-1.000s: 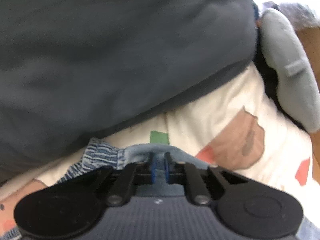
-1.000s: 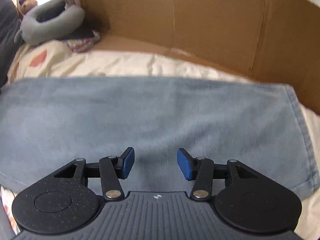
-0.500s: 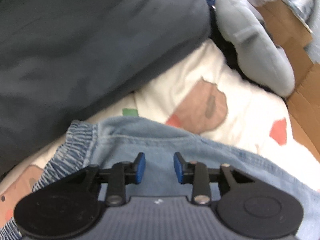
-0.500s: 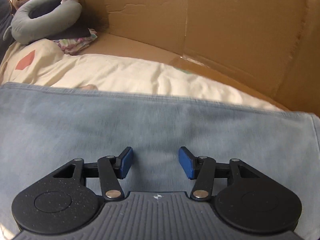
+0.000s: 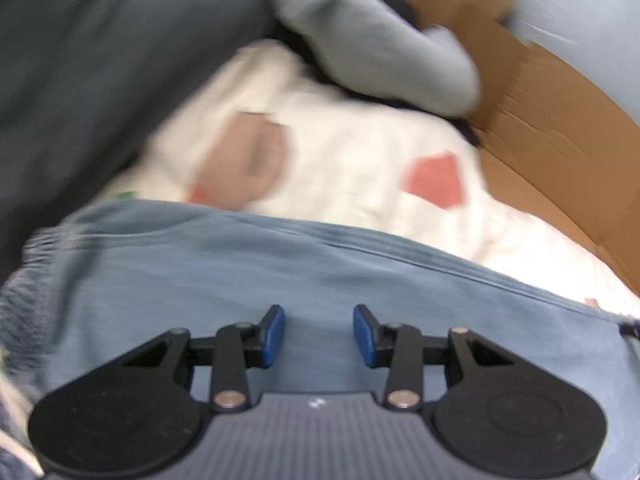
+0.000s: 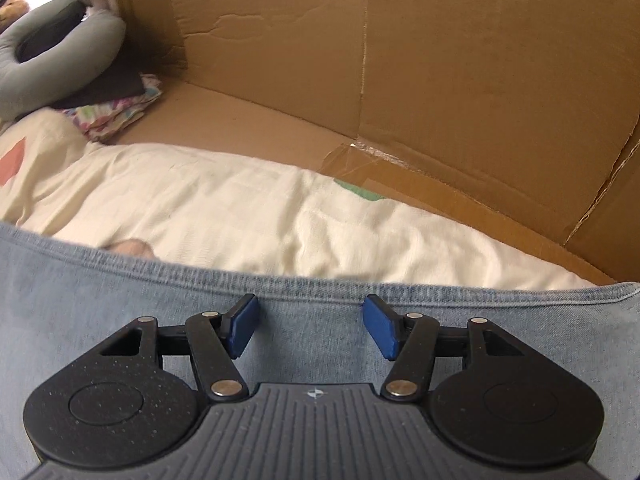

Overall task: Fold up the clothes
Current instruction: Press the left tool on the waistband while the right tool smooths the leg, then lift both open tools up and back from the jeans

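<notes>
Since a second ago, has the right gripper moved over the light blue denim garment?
Yes. The right gripper has slid toward the light blue denim garment's far hem, nearer the brown cardboard wall; its tongs have just been opening, with nothing gripped.

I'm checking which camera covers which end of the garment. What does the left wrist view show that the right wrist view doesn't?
Only the left wrist view shows the gathered elastic waistband, a dark grey fabric mass and the open left gripper.

Only the right wrist view shows the garment's plain stitched edge, a folded patterned cloth under a dark item, and the open right gripper. Its jaws have just been opening, with nothing pinched.

Both show the blue denim garment, the cream printed sheet, the grey neck pillow and the cardboard wall.
</notes>
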{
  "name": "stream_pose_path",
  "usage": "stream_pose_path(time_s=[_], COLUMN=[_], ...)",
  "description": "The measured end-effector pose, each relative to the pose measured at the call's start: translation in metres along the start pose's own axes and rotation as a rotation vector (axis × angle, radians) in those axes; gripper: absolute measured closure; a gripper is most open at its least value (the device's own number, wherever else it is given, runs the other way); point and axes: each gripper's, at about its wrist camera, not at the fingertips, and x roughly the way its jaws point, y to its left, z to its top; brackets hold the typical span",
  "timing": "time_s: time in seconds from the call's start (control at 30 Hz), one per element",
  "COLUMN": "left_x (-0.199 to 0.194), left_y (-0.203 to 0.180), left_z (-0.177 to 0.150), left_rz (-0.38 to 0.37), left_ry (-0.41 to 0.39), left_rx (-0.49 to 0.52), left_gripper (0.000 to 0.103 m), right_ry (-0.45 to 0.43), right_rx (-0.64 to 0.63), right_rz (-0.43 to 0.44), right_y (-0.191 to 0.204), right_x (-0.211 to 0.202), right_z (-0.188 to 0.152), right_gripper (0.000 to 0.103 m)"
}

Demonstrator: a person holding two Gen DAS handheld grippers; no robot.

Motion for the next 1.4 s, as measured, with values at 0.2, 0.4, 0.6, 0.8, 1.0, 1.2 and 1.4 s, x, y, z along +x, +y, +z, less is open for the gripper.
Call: stream_pose_path(time_s=[0.2, 0.4, 0.6, 0.8, 1.0, 1.2, 1.4], left_x=[0.021, 0.039, 0.051, 0.064, 0.073, 0.049, 0.007], left_y=[-0.066, -0.113, -0.148, -0.166, -0.178, -0.162, -0.129], left_z=[-0.005, -0.012, -0.022, -0.016, -0.002, 0.009, 0.018], left_rz=[-0.074, -0.097, -0.088, -0.049, -0.01, -0.027, 0.015], left_ry=[-0.026, -0.01, -0.017, -0.022, 0.024, 0.056, 0.072], left_rx=[0.114, 0.15, 0.227, 0.27, 0.329, 0.263, 0.222], left_gripper=[0.062, 0.059, 0.047, 0.044, 0.043, 0.055, 0.055], right_ry=[0.016, 0.043, 0.007, 0.002, 0.006, 0.029, 0.025], right_rx=[0.031, 0.045, -0.04, -0.051, -0.024, -0.002, 0.029], right_rz=[-0.024, -0.01, 0.0, -0.031, -0.064, -0.097, -0.107], right_y=[0.0, -0.005, -0.023, -0.063, -0.099, -0.116, -0.126], right_x=[0.006, 0.007, -0.024, -0.059, -0.083, -0.097, -0.118], right_z=[0.008, 0.02, 0.006, -0.053, -0.091, -0.105, -0.102], right_gripper=[0.038, 0.04, 0.044, 0.045, 0.045, 0.046, 0.048])
